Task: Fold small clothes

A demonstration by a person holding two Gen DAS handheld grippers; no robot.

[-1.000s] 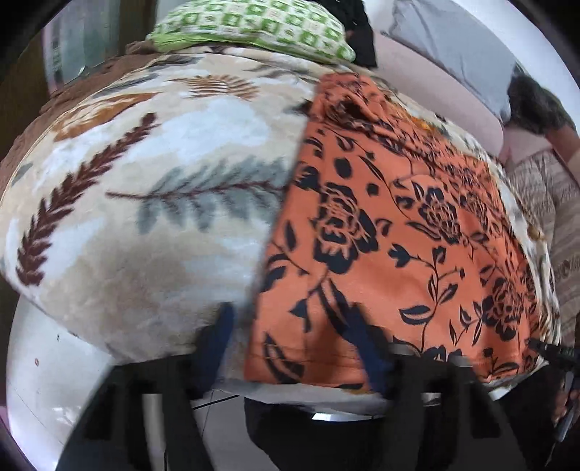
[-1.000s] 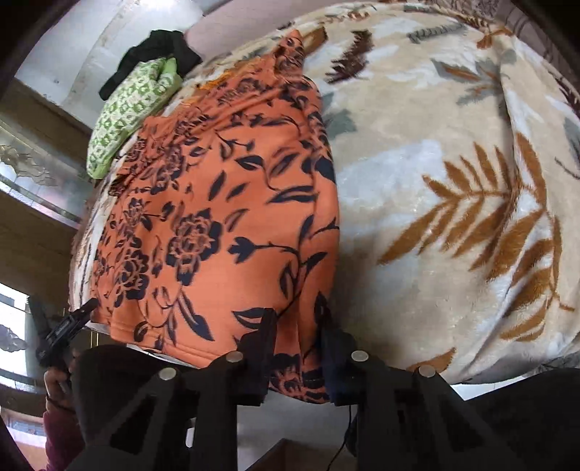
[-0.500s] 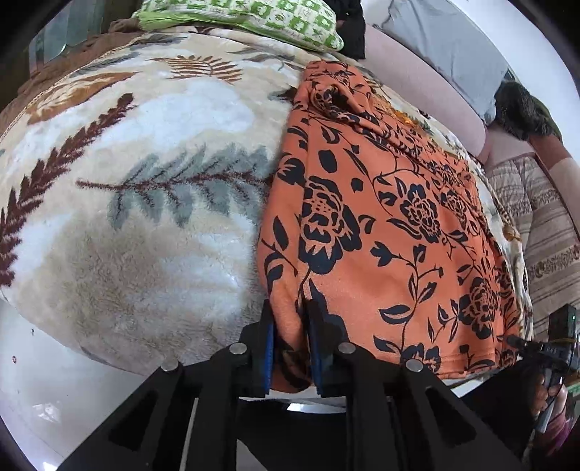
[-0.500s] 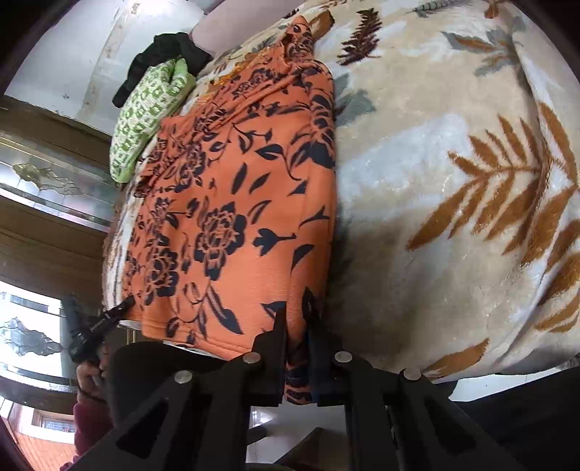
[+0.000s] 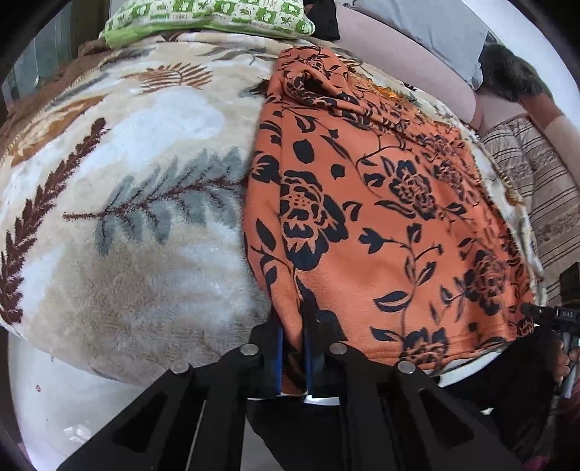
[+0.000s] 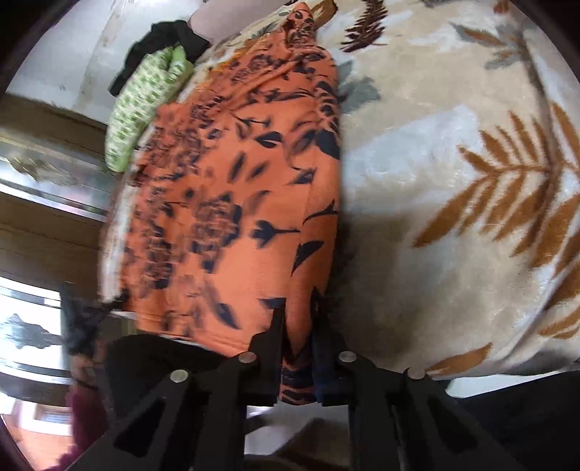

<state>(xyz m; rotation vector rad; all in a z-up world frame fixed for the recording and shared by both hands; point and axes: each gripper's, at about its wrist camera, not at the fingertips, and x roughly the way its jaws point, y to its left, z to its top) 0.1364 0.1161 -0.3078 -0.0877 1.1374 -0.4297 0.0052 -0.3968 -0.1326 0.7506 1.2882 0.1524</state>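
Garment, one: orange fleece-like cloth printed with black roses and leaves [image 5: 380, 217], lying spread on a plush cream blanket with brown and grey fern patterns [image 5: 119, 232] that covers a bed, its near hem hanging just over the bed's edge. Left gripper [image 5: 291, 347]: clenched on the near left corner of the hem, cloth pinched between the blue-lined fingers. Right gripper [image 6: 298, 355]: likewise clamped on the near right corner, a fold of fabric drooping below the fingers. Handling, by judgement: light, soft, limp, not fragile; it should drape and sag between two holds and may cling to the blanket's pile. Best hold: hem corners, as taken, lifted together to keep the edge straight. Adjacent: green-and-white patterned pillow [image 5: 206, 16] at the far end of the bed.
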